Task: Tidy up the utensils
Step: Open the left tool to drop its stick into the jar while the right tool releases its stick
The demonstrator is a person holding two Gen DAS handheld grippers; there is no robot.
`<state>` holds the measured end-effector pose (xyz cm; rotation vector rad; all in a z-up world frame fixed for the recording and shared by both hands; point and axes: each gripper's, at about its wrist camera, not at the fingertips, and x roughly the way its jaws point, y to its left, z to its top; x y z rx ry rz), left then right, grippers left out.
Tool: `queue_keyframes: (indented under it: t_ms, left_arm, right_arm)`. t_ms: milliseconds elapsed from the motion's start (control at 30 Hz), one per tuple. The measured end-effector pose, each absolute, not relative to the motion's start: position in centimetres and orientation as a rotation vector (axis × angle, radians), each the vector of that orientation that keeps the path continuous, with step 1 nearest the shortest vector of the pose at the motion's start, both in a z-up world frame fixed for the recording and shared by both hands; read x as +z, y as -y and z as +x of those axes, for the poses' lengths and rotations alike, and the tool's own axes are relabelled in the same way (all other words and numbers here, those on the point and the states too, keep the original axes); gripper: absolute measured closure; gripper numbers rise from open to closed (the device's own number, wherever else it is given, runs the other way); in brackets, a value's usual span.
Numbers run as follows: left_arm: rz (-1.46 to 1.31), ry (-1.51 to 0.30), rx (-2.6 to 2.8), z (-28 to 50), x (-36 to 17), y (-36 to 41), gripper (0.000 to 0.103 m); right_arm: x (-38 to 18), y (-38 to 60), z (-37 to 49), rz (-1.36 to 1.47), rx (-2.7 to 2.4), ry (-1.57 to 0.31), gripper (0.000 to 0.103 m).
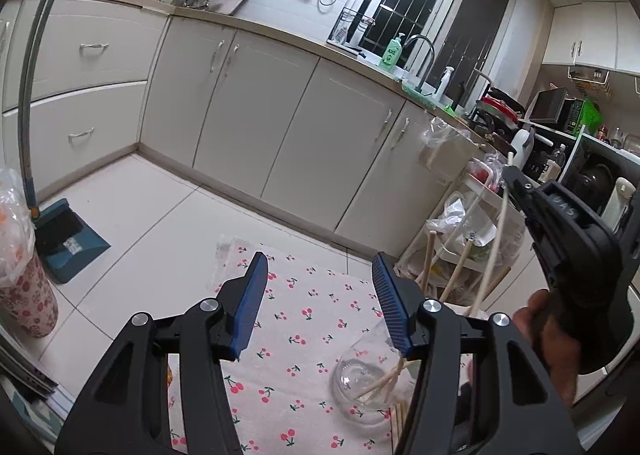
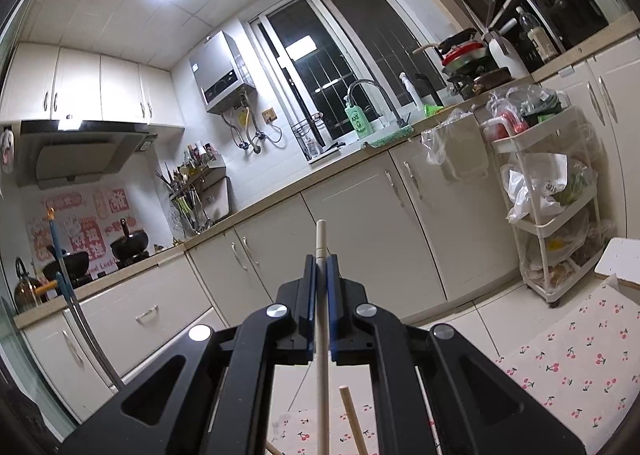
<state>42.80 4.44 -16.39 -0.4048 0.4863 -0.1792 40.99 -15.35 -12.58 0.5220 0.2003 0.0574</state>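
- Left wrist view: the left gripper [image 1: 318,305] hangs over a cherry-print cloth [image 1: 296,319], its blue pads spread apart with nothing between them.
- A clear glass jar [image 1: 362,389] stands on the cloth near its right edge, partly hidden behind the right-hand pad; pale chopsticks [image 1: 460,275] lean out of it.
- The right gripper [image 1: 510,175] at the right pinches one chopstick [image 1: 505,211] above the jar; a hand [image 1: 550,339] grips its handle.
- A dustpan [image 1: 68,235] sits on the floor at the left.
- Right wrist view: the pads are pressed on that chopstick; a tiered cart [image 2: 548,211] of bags stands beside the cabinets [image 2: 360,223]. The jar is out of sight here.
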Motion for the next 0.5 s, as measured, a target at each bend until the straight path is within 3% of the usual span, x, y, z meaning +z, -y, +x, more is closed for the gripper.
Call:
queue_keyframes:
  t_ms: [500]
  left_arm:
    - [-0.435, -0.503, -0.201, 43.21, -16.73, -4.69, 0.051]
  right_arm:
    - [-13.09, 15.09, 41.58, 0.482, 0.026, -0.193, 0.097]
